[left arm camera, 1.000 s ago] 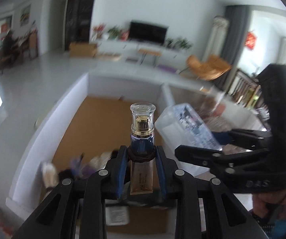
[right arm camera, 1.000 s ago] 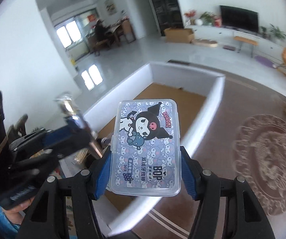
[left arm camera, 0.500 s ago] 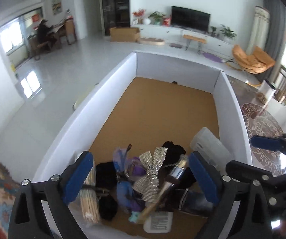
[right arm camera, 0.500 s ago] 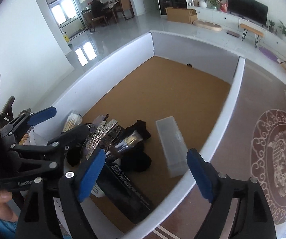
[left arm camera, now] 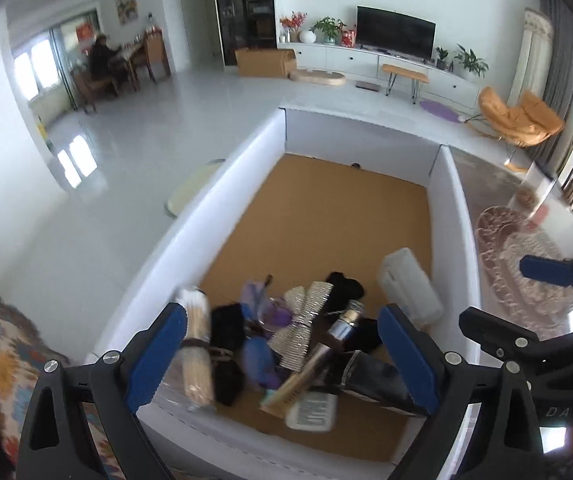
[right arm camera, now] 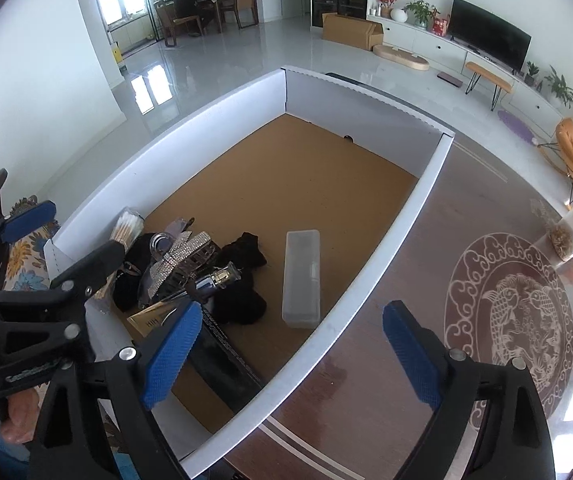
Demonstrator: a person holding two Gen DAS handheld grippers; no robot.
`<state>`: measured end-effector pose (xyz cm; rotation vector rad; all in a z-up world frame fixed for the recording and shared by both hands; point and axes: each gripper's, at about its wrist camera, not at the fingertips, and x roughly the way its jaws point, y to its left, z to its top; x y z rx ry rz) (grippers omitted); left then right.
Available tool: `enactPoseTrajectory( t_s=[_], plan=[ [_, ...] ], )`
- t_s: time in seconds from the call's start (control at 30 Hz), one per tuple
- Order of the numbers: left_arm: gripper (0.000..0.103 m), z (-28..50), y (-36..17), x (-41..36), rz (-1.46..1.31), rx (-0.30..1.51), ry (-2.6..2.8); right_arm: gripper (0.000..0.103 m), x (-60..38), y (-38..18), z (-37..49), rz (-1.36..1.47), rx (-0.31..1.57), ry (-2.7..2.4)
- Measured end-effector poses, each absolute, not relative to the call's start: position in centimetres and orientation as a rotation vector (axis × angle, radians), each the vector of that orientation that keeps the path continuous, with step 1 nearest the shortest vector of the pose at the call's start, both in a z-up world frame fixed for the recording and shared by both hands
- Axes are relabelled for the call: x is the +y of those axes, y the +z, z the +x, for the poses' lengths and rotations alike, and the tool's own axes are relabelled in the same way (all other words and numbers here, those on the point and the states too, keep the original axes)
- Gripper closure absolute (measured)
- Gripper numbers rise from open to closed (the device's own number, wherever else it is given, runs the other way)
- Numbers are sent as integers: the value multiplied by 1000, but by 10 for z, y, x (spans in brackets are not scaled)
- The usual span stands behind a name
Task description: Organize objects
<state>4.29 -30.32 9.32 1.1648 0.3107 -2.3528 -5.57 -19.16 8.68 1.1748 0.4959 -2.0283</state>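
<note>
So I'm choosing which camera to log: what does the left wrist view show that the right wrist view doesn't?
Only the left wrist view shows a small white labelled pack at the box's near wall and purple items in the pile.

Only the right wrist view shows the brown table beside the box with a round fish emblem, and lettering on the gold bottle.

Both show the white box, the clear plastic case lying apart from the pile, the silver bow, the cotton swabs, and both hand-held grippers, left and right, open and empty.
</note>
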Motion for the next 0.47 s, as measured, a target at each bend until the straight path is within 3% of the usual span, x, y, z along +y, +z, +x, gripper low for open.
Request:
enactPoseTrajectory(
  t_s=[0.2,0.47],
  plan=[
    [6,47,89,-309,1176,382,-2339,10,-190,92,-55,1167,485,-2036],
    [3,56,97,-295,1057,324,-2354,10,-190,96,-51,1145,470,-2030]
  ],
)
